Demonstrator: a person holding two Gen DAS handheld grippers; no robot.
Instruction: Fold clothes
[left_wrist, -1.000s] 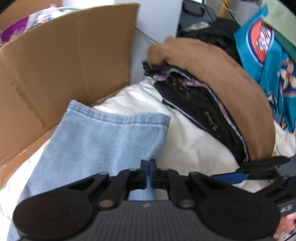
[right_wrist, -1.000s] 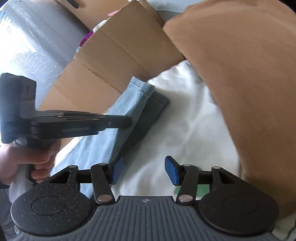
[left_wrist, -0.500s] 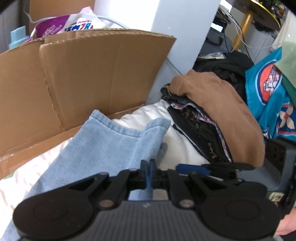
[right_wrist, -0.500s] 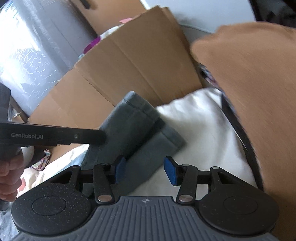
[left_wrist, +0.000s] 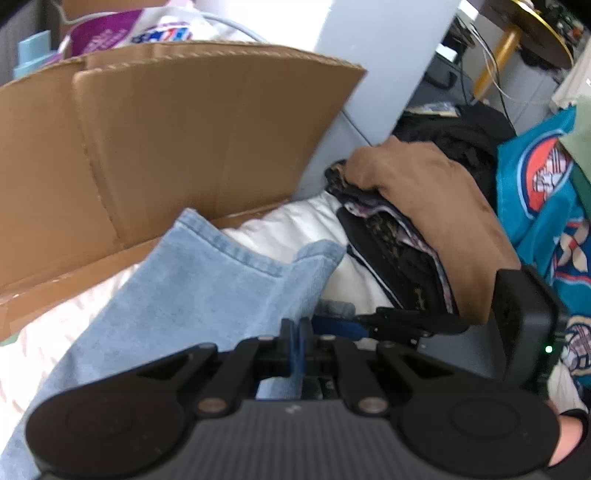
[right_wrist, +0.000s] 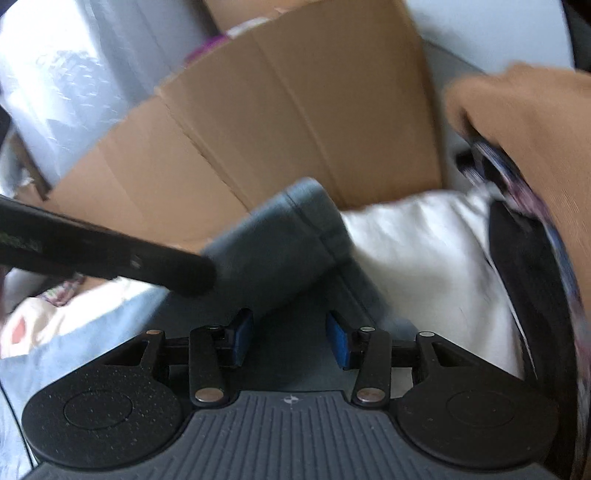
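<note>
Light blue jeans (left_wrist: 207, 295) lie over a white quilted surface (left_wrist: 280, 225), one leg end raised. My left gripper (left_wrist: 295, 343) is shut on the jeans' fabric and holds it lifted. In the right wrist view the jeans (right_wrist: 280, 243) look dark grey-blue in shadow. My right gripper (right_wrist: 290, 338) is open, its blue pads on either side of the cloth just under the lifted leg; it also shows in the left wrist view (left_wrist: 369, 325). The left gripper's black finger (right_wrist: 110, 254) crosses in from the left.
A brown cardboard box flap (left_wrist: 166, 129) stands behind the jeans. A pile of folded clothes topped by a brown garment (left_wrist: 443, 206) sits to the right. A teal printed garment (left_wrist: 546, 192) hangs at far right. A grey wall panel (left_wrist: 369, 55) is behind.
My left gripper has lifted the jeans leg higher and pulled back. My right gripper has moved in under the raised leg, staying open.
</note>
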